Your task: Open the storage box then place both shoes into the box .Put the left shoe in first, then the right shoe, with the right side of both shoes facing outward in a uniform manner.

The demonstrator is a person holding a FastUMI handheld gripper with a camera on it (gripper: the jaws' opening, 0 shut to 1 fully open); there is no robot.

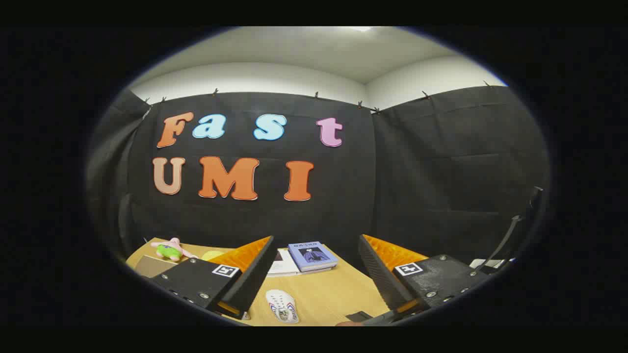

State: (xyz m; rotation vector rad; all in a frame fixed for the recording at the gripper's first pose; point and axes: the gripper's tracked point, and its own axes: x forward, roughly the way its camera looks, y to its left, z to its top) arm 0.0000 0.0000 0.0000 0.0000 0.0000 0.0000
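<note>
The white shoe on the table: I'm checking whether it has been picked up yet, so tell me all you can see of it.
The white shoe is small, with dark markings along its side; its material is too blurred to tell. It lies flat on the bare wooden table, lengthwise, between the fingers of the open gripper and below them. Nothing touches it: both fingers are apart from it. The books lie beyond it.

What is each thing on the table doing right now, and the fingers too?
gripper: fingers open, holding nothing, above the table
white shoe: lying on the table, between the fingers, sole up
blue book: closed, flat, beyond the fingers
pink plush toy: lying down
</note>
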